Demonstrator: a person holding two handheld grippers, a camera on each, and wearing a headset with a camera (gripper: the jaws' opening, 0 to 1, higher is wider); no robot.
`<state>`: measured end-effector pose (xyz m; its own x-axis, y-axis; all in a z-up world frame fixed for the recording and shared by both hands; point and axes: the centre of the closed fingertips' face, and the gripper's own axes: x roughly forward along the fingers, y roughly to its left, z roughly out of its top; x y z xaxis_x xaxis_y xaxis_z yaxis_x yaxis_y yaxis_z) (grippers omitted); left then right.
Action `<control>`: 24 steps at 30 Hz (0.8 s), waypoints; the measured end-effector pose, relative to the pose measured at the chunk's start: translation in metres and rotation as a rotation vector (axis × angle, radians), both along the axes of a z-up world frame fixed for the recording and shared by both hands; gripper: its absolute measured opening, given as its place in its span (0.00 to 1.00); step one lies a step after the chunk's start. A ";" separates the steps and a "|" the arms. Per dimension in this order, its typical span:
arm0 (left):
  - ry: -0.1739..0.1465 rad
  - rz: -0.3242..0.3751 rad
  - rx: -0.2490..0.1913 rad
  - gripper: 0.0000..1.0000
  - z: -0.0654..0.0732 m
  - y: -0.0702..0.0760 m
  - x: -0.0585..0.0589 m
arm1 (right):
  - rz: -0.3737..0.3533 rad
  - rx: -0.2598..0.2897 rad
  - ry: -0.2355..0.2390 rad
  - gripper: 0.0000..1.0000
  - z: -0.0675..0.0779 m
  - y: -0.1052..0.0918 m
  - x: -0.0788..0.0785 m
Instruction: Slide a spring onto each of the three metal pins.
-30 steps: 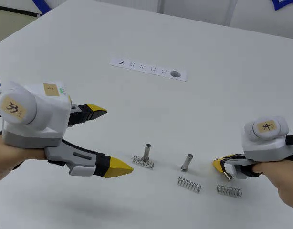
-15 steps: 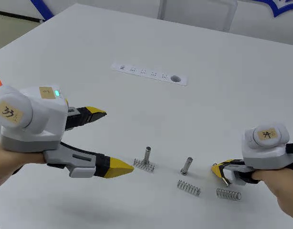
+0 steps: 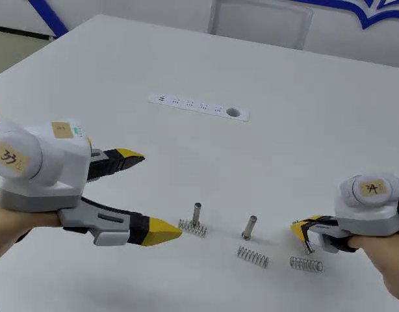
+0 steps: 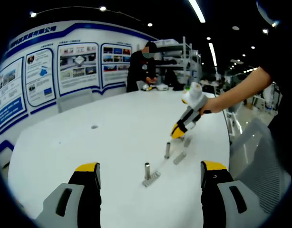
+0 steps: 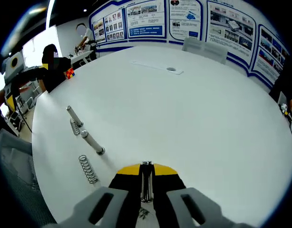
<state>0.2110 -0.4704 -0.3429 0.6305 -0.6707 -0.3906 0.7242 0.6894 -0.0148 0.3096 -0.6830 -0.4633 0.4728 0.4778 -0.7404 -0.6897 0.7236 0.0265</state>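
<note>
Metal pin [image 5: 146, 186] clamped lengthwise between right gripper [image 5: 146, 167] jaws (yellow-tipped), left gripper [image 4: 150, 166] jaws spread wide

Demo lab (wall info boards [image 4: 79, 64])

Three close views, pins [image 3: 197, 213] shared

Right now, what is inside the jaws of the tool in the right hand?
A slim metal pin, clamped in the shut right gripper. One end shows at the yellow tips. The rest runs back between the jaws, and its far end is covered by them.
</note>
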 end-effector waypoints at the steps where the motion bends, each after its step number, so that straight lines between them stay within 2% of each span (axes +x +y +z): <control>1: -0.001 -0.001 0.003 0.89 0.000 0.000 -0.001 | 0.004 0.004 -0.006 0.08 0.002 0.000 -0.001; 15: 0.003 -0.008 0.022 0.89 0.000 -0.002 -0.004 | 0.007 0.038 -0.050 0.08 0.012 -0.004 -0.005; 24: -0.001 -0.010 0.018 0.89 0.003 -0.004 -0.003 | 0.006 0.070 -0.082 0.08 0.020 -0.004 -0.008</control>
<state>0.2078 -0.4748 -0.3395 0.6241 -0.6698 -0.4022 0.7312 0.6822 -0.0014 0.3016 -0.6874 -0.4432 0.5273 0.5296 -0.6644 -0.6959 0.7179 0.0199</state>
